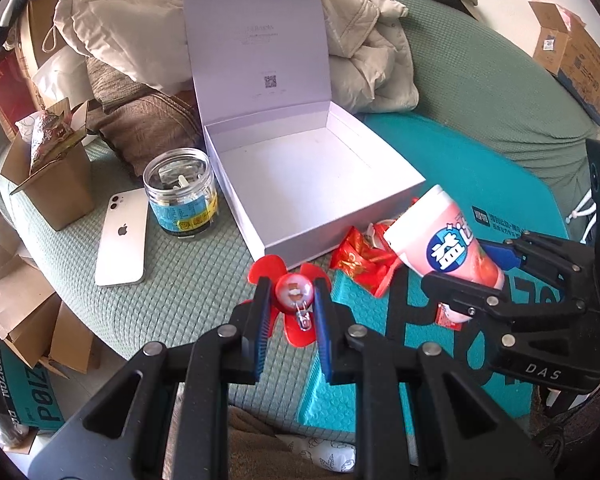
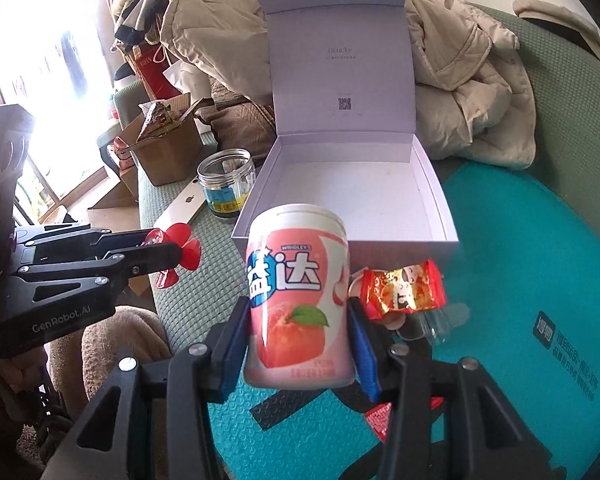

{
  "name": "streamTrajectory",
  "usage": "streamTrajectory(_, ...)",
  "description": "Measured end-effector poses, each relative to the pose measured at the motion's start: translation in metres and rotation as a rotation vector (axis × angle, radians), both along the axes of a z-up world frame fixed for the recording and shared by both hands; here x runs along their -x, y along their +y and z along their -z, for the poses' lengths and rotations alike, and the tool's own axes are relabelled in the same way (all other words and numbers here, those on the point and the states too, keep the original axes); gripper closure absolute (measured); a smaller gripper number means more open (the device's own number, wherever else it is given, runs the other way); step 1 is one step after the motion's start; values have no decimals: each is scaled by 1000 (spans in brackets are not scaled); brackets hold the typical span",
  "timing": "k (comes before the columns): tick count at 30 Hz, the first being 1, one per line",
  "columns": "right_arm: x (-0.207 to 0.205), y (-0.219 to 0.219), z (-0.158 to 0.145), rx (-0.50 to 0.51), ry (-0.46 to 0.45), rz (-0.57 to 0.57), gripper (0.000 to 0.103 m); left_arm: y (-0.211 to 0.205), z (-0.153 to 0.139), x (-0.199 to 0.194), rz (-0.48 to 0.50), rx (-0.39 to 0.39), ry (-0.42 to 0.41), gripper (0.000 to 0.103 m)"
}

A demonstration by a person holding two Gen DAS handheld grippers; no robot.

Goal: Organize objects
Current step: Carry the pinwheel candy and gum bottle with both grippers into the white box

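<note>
A green quilted sofa (image 1: 188, 280) carries everything. On it lie a teal mat (image 1: 440, 168), an open white box (image 1: 300, 184), a glass jar (image 1: 180, 192), a white phone (image 1: 122, 236) and a brown carton (image 1: 56, 188). Red candy wrappers (image 1: 360, 260) rest on the mat beside the box.

we see the white box (image 1: 300, 184) open and empty, so there is free room inside from above and from its low front wall. its upright lid (image 1: 256, 36) closes the far side. on the left, the glass jar (image 1: 180, 192) stands just beside the box wall, and the white phone (image 1: 122, 238) lies near it. red candy wrappers (image 1: 360, 258) lie against the front corner.
</note>
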State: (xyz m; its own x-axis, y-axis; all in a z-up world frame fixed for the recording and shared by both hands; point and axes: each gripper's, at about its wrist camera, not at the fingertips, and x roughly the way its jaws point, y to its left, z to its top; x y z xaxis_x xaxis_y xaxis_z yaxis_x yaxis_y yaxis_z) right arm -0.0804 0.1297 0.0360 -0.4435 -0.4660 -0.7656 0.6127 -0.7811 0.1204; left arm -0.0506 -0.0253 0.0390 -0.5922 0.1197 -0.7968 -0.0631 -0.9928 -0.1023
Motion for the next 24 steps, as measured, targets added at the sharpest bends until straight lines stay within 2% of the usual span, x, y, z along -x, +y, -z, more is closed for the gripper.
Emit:
streamTrajectory(11,43,-11,-18,-14,53,-48,55,-2,-8,51,23,-3,1,84)
streamTrajectory(24,99,-19,-4,-43,56,-8,55,7,5,113,78,36,-23,84)
